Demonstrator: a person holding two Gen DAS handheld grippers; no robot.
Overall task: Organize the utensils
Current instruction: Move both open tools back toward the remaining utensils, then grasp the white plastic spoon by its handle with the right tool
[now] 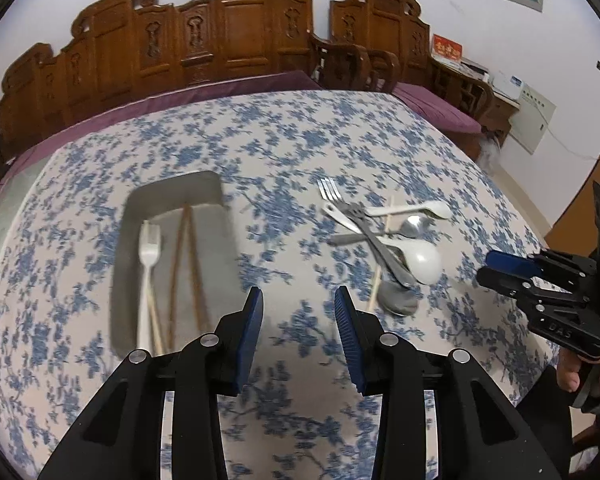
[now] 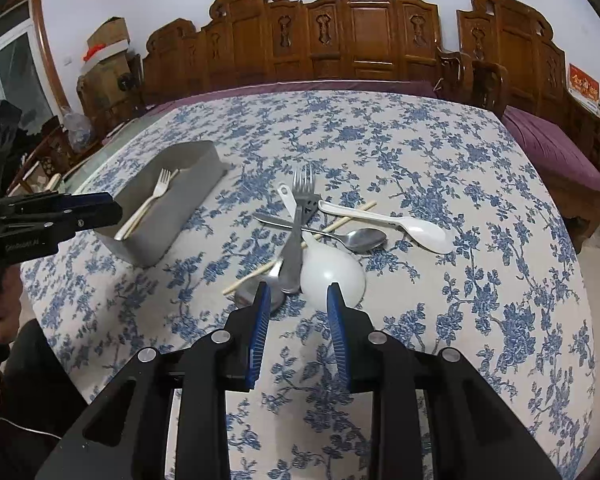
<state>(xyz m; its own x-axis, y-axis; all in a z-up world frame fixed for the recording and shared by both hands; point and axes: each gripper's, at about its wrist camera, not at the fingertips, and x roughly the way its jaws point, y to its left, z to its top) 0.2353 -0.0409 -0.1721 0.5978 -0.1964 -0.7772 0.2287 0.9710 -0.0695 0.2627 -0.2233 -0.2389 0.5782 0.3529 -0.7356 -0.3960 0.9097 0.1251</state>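
A grey tray [image 1: 216, 188] [image 2: 204, 156] holds a white fork [image 1: 148, 256] [image 2: 156, 196] and brown chopsticks [image 1: 188, 256]. To its right lies a pile: a metal fork [image 2: 298, 216] [image 1: 332, 194], a white ladle [image 2: 332, 272] [image 1: 420, 264], a white spoon [image 2: 404, 226] [image 1: 412, 210], a metal spoon [image 2: 360, 238] and a pale chopstick [image 2: 336, 224]. My left gripper [image 1: 299, 294] is open and empty over the cloth between tray and pile. My right gripper [image 2: 296, 290] is open and empty, just short of the metal fork's handle end.
The table [image 2: 440, 160] has a blue floral cloth. Carved wooden chairs [image 2: 364, 32] with purple cushions stand behind it. A person's hand [image 1: 572, 372] holds the right gripper at the table's near right edge.
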